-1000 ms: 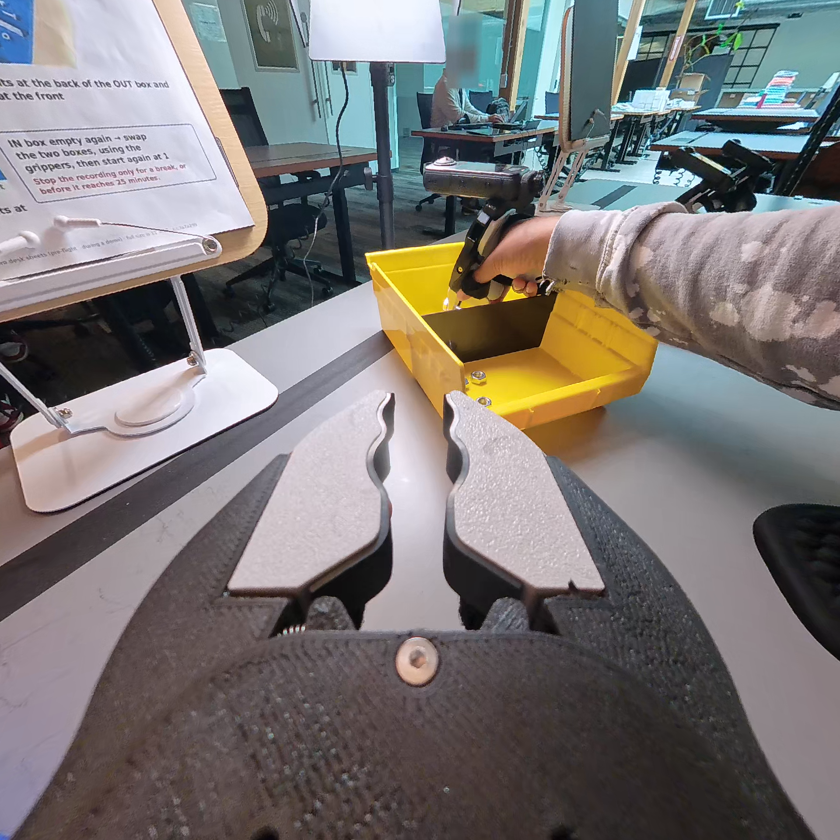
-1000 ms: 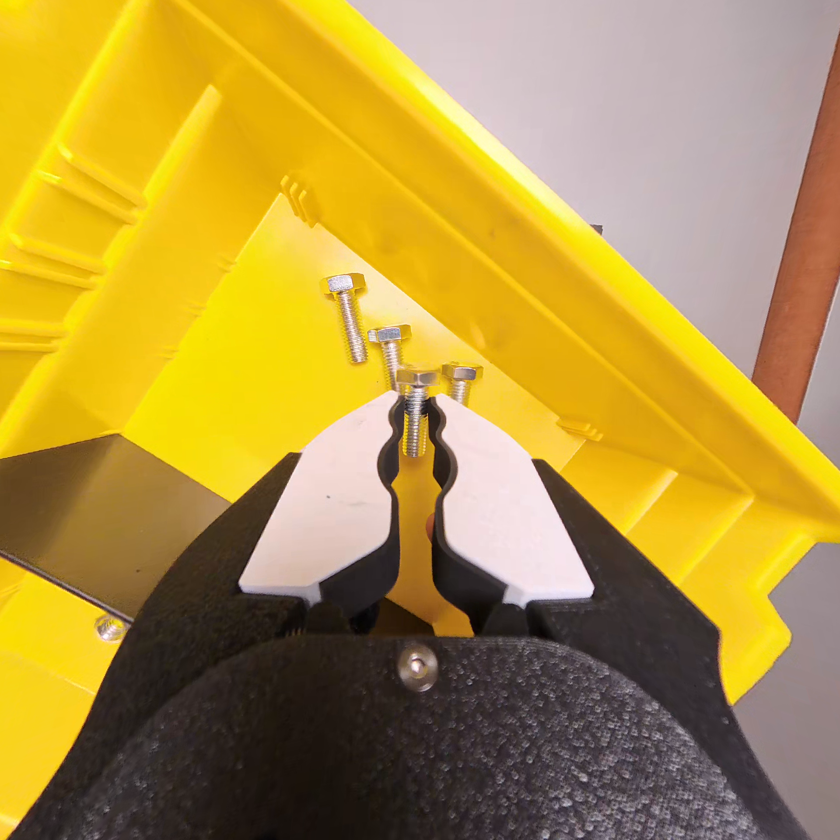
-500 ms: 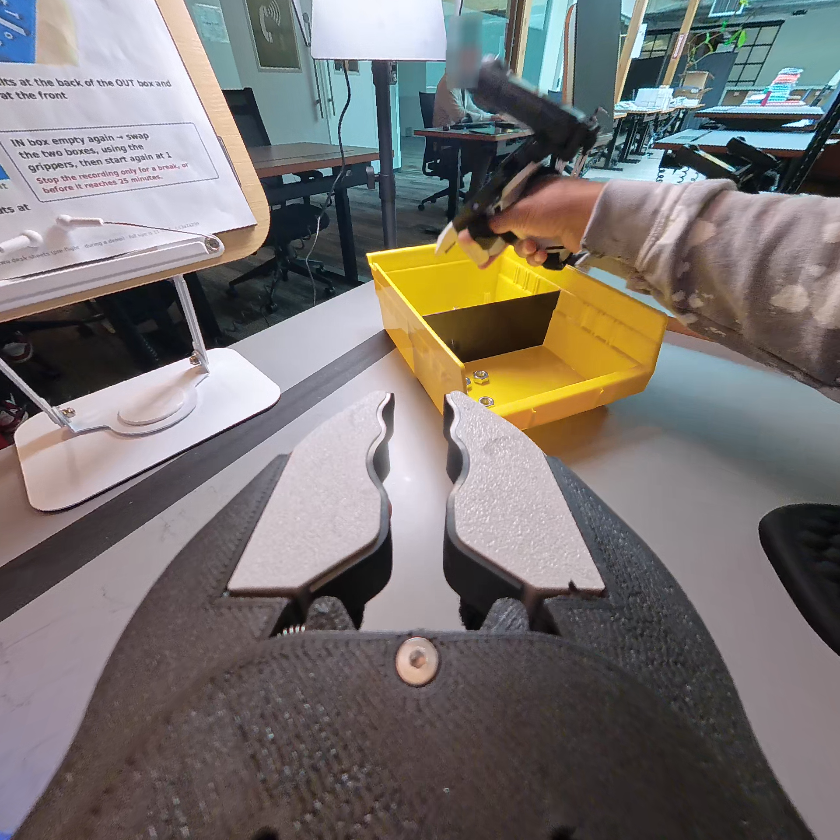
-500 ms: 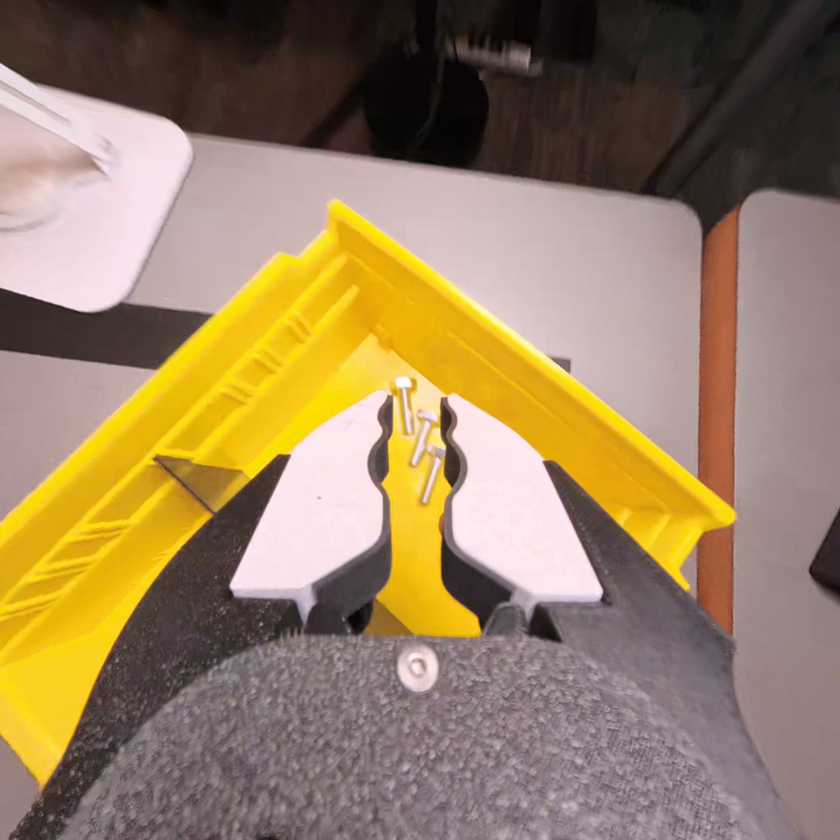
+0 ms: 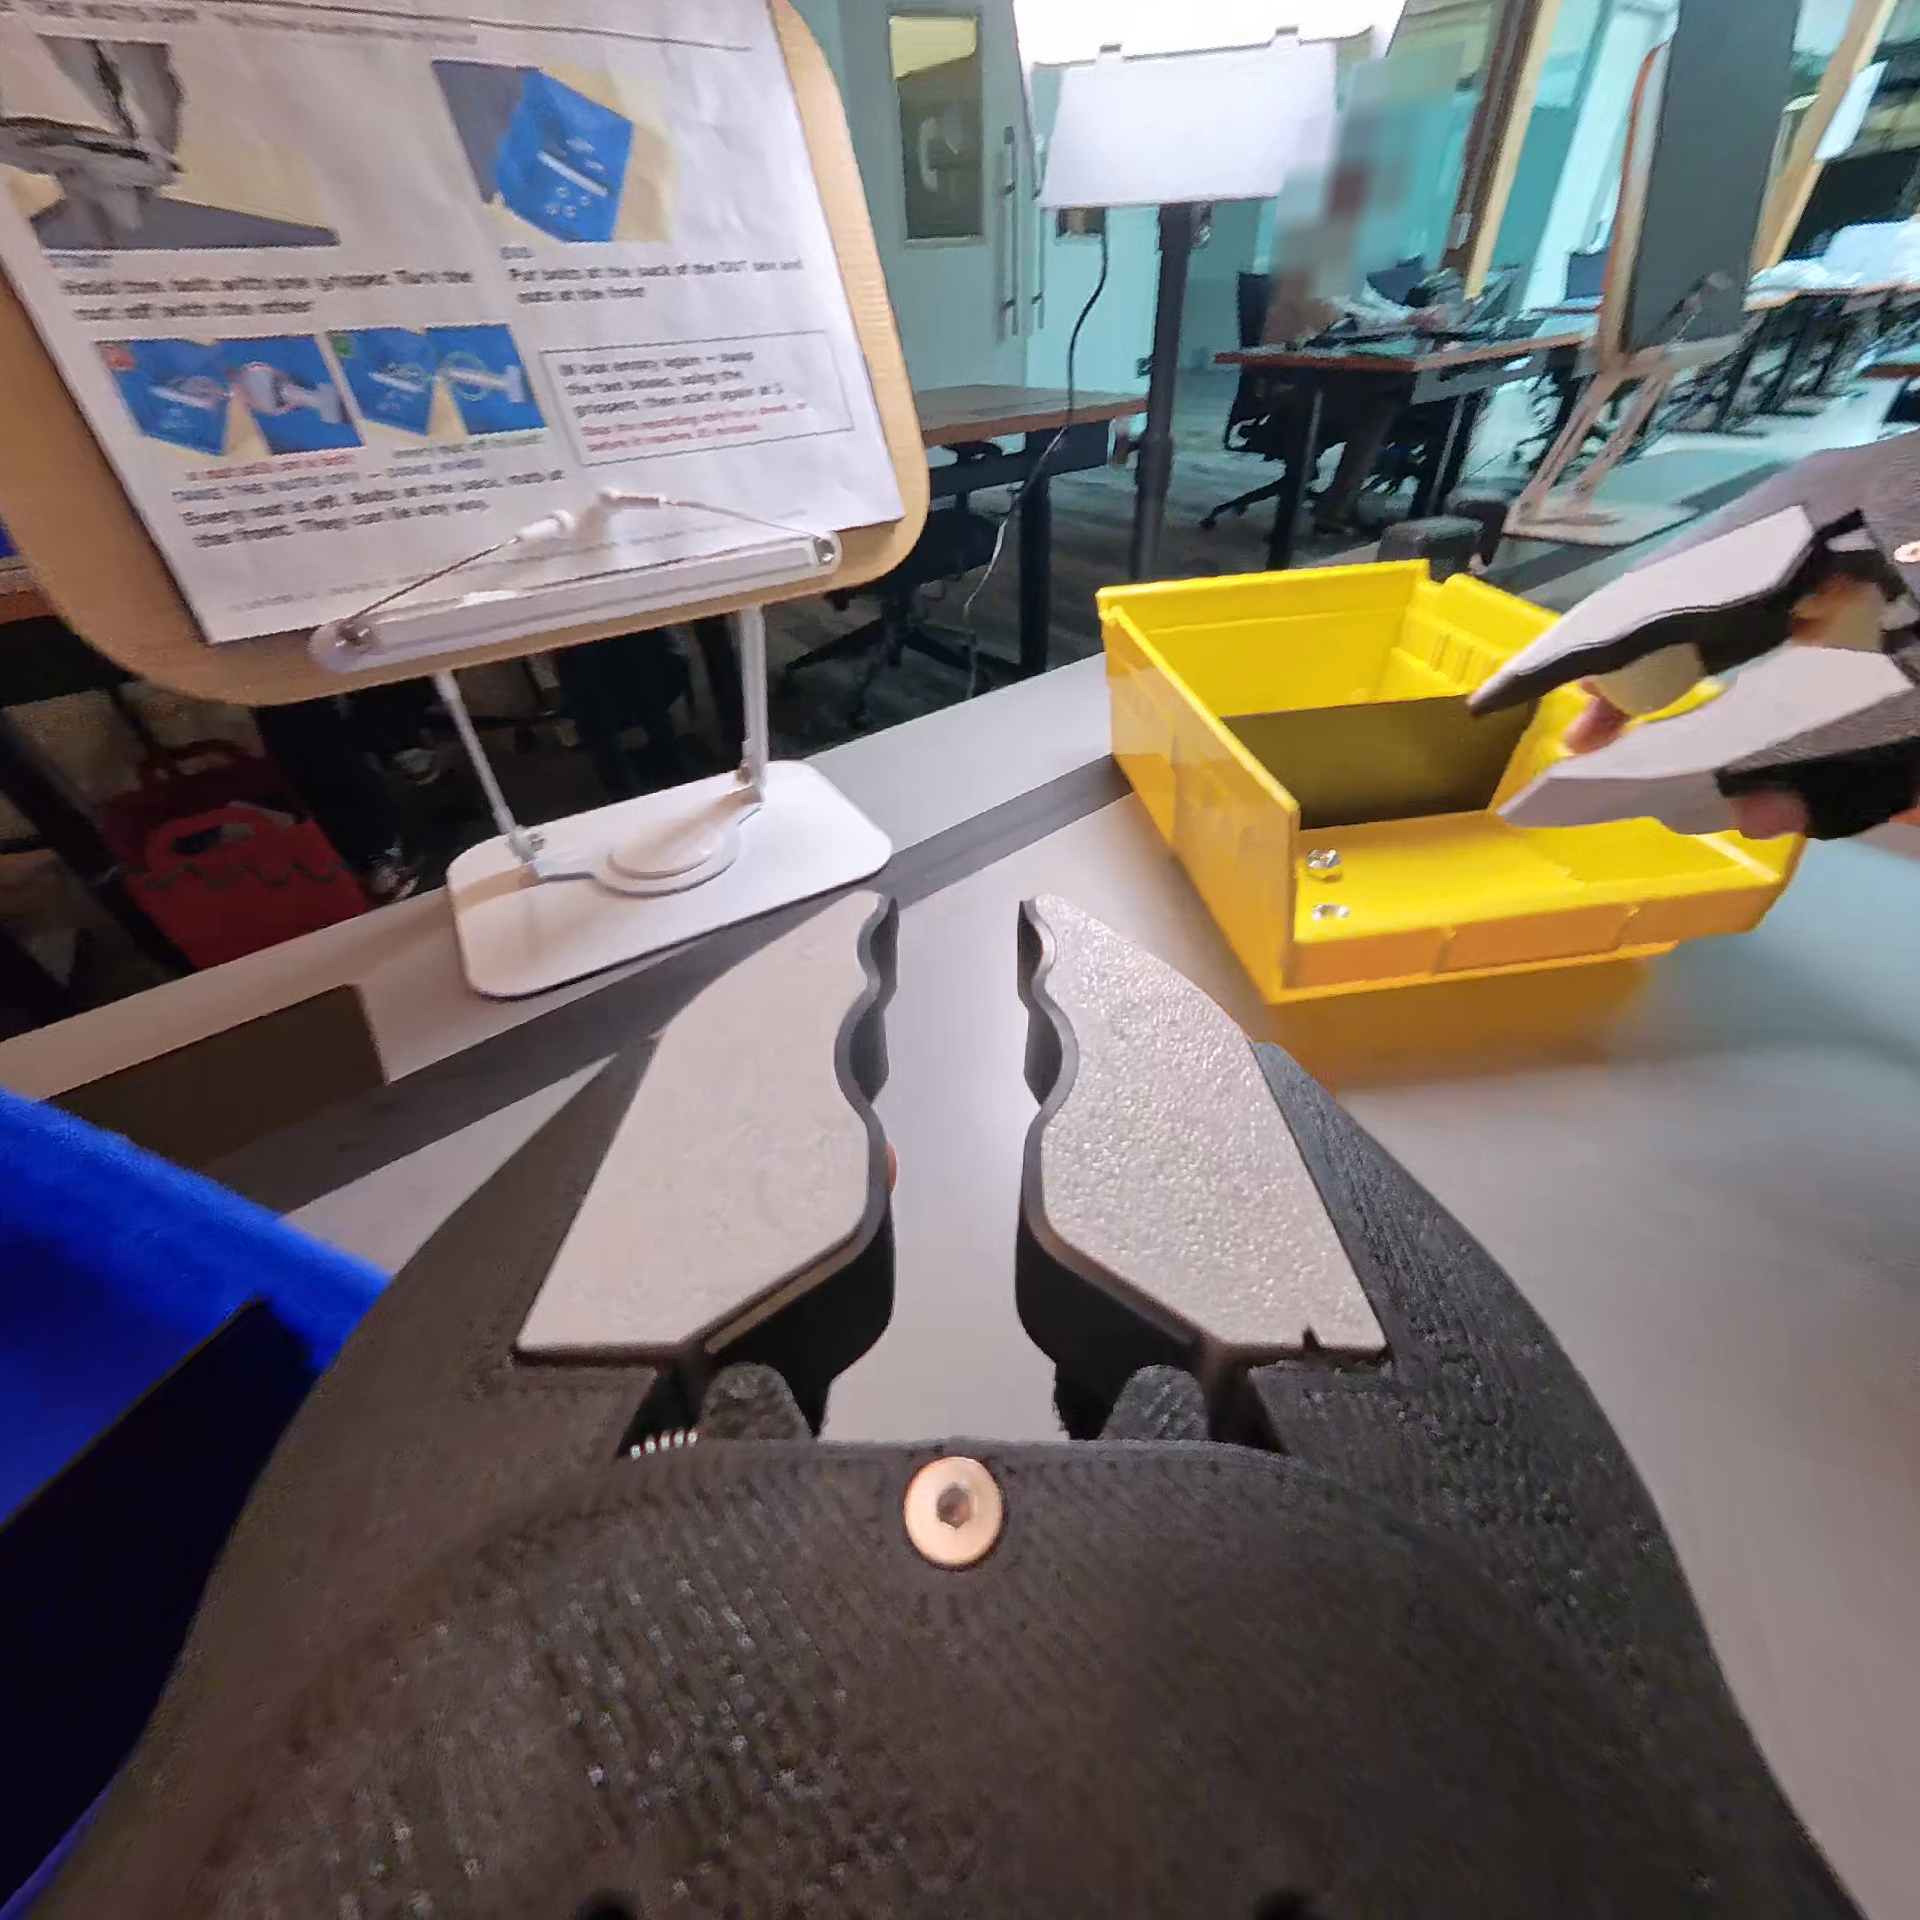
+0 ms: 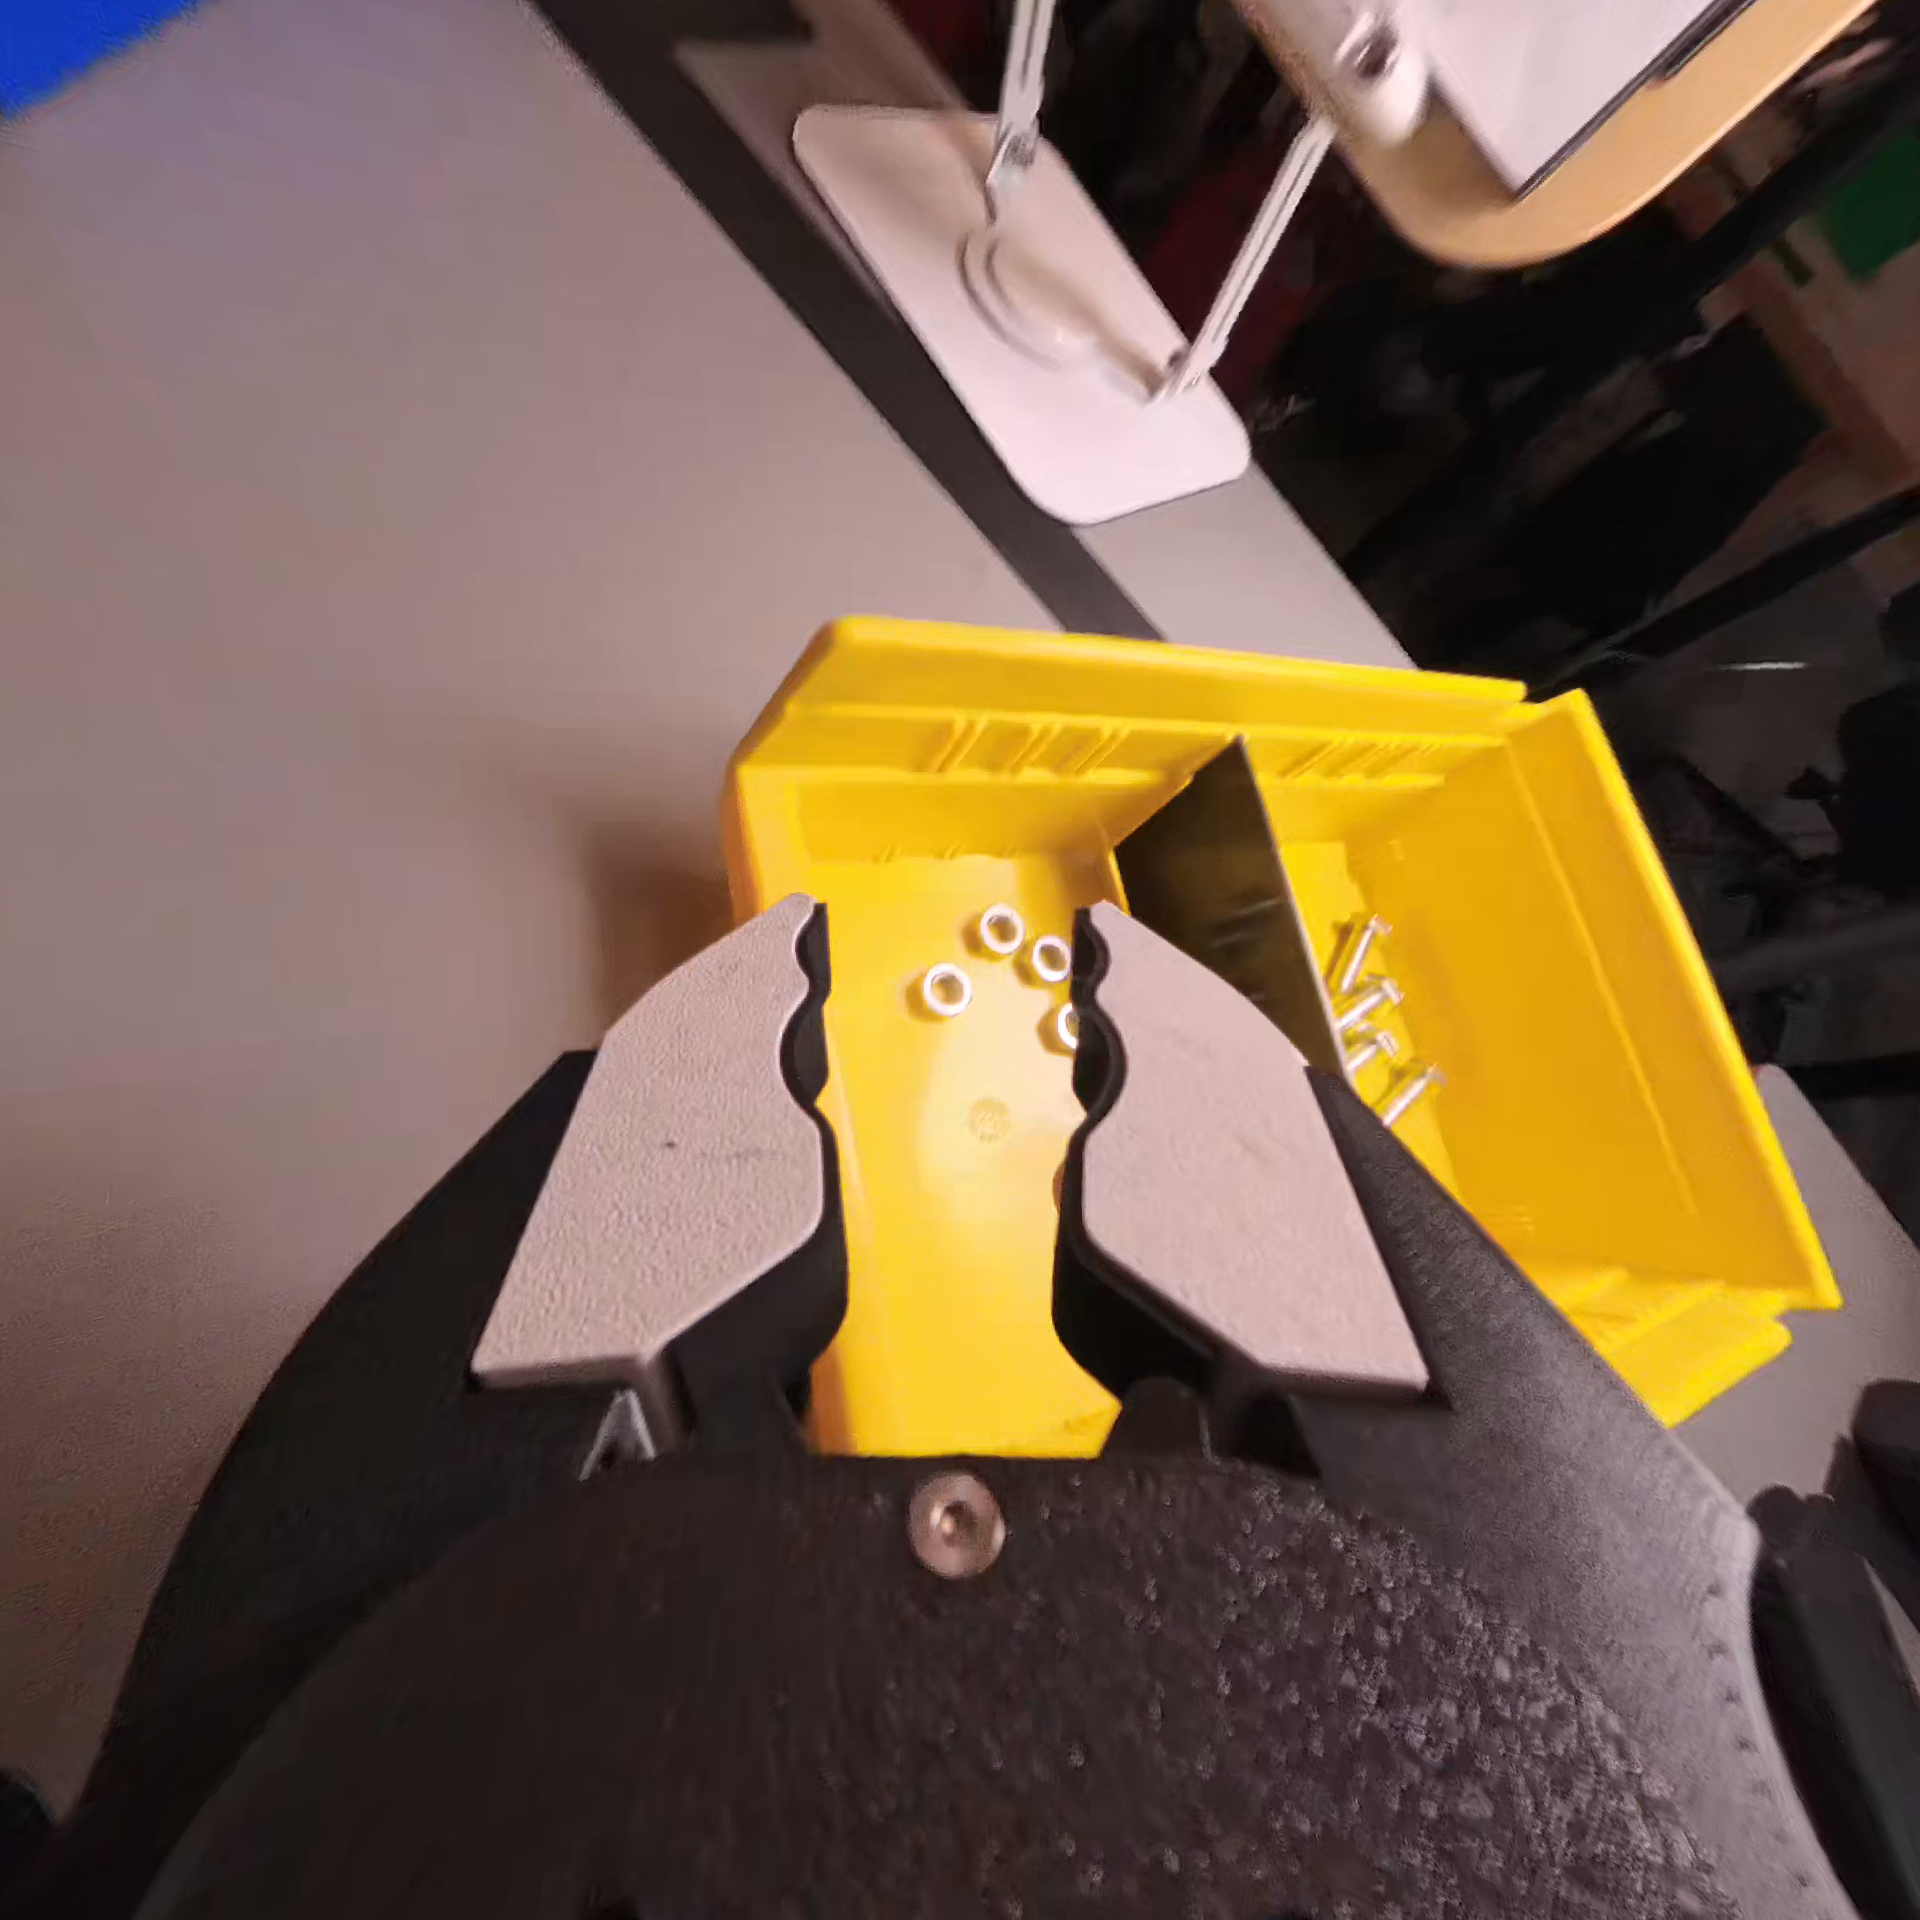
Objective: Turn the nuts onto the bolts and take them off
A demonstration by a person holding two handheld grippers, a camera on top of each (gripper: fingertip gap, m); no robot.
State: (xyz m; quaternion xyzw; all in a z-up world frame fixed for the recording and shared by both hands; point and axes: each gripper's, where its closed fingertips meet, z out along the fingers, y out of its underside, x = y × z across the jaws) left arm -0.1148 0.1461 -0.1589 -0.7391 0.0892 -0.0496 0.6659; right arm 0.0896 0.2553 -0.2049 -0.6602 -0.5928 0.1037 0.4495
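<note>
Nuts lie loose in the front of the yellow bin; bolts lie behind the black divider. Right tongs hang spread and empty above the nuts. Left tongs are also parted and empty, low over the grey surface, blue bin beside. Risk: nuts lie flat and close together, so a closing pinch may skid one away or catch two. Change: a second ago the right tongs pinched a bolt in the back section; now it is dropped and they sit over the nuts.
</note>
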